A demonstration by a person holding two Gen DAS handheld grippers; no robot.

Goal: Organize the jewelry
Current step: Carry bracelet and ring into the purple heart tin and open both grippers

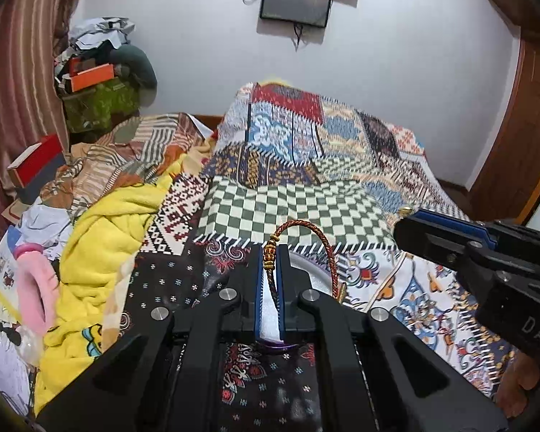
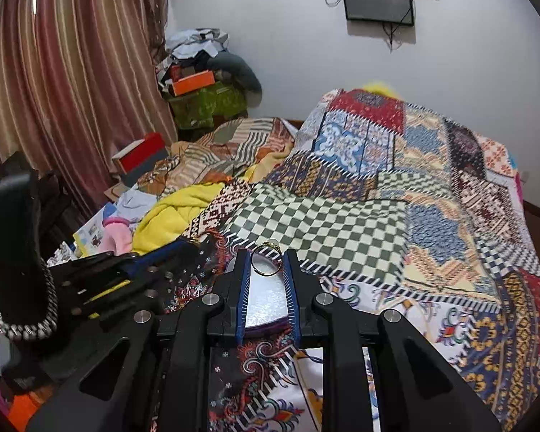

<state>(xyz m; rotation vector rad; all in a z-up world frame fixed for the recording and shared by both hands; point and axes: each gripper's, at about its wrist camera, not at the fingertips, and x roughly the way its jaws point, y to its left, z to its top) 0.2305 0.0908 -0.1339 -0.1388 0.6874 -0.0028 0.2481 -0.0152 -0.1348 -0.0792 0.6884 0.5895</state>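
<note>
Left tongs (image 1: pixel 271 262) clamp a braided bracelet (image 1: pixel 306 237); right tongs (image 2: pixel 268 262) pinch a gold ring (image 2: pixel 266 260) at center frame, which could slip out onto the patterned bedspread (image 2: pixel 414 216).

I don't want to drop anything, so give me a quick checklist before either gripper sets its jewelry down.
1. Left gripper clamped on braided bracelet: ok.
2. Right gripper holding gold ring at the fingertips: ok, only just.
3. Round silver dish lies below the ring: ok.
4. Bracelet loop free of the right gripper: ok.
5. Dish steady on the patchwork bedspread: cannot tell.
</note>
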